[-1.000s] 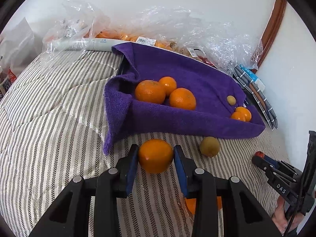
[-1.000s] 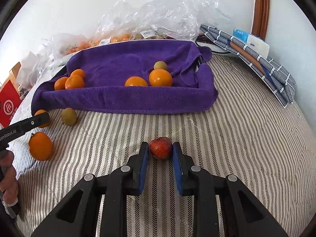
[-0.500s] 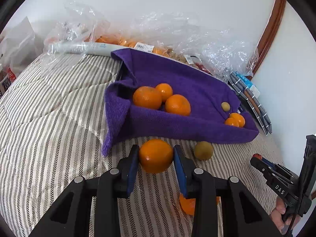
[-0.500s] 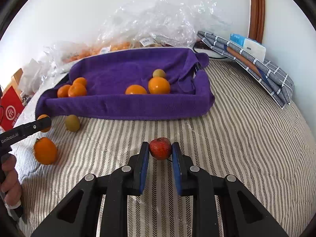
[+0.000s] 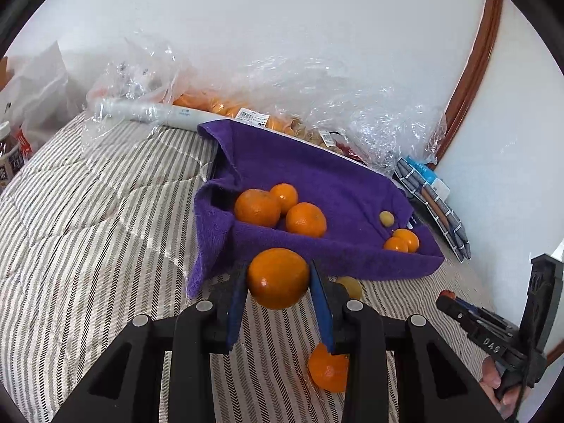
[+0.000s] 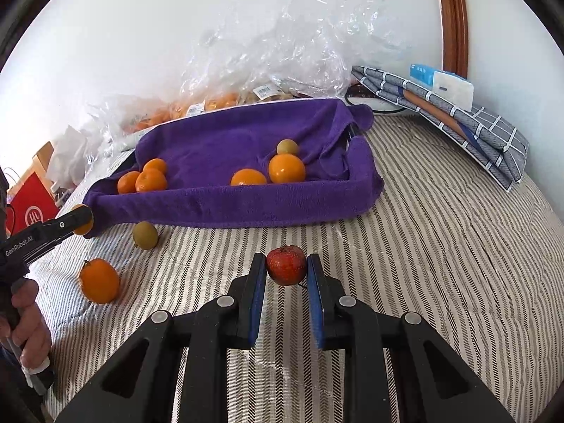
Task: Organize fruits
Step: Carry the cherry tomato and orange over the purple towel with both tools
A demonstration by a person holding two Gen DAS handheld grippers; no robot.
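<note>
My left gripper (image 5: 278, 278) is shut on a large orange (image 5: 277, 277), held above the striped bed in front of the purple-towel tray (image 5: 328, 257). My right gripper (image 6: 285, 264) is shut on a small red fruit (image 6: 286, 265), also lifted off the bed. Several oranges (image 5: 305, 219) and a small yellow-green fruit (image 5: 386, 218) lie in the tray. On the bed sit a loose orange (image 6: 99, 281), which shows under my left fingers as the same orange (image 5: 328, 370), and a green-brown fruit (image 6: 145, 235). The left gripper (image 6: 79, 220) shows at the left edge of the right wrist view, and the right gripper (image 5: 447, 299) at the right edge of the left wrist view.
Crinkled plastic bags (image 5: 317, 98) with more oranges lie behind the tray against the wall. Folded checked cloths (image 6: 454, 112) with a white box lie at the back right. A red box (image 6: 33, 208) stands at the left. A hand (image 6: 26, 320) holds the left tool.
Both grippers have risen and tilted up a little with their fruits; the tray now sits lower in both views. The grips are unchanged.
</note>
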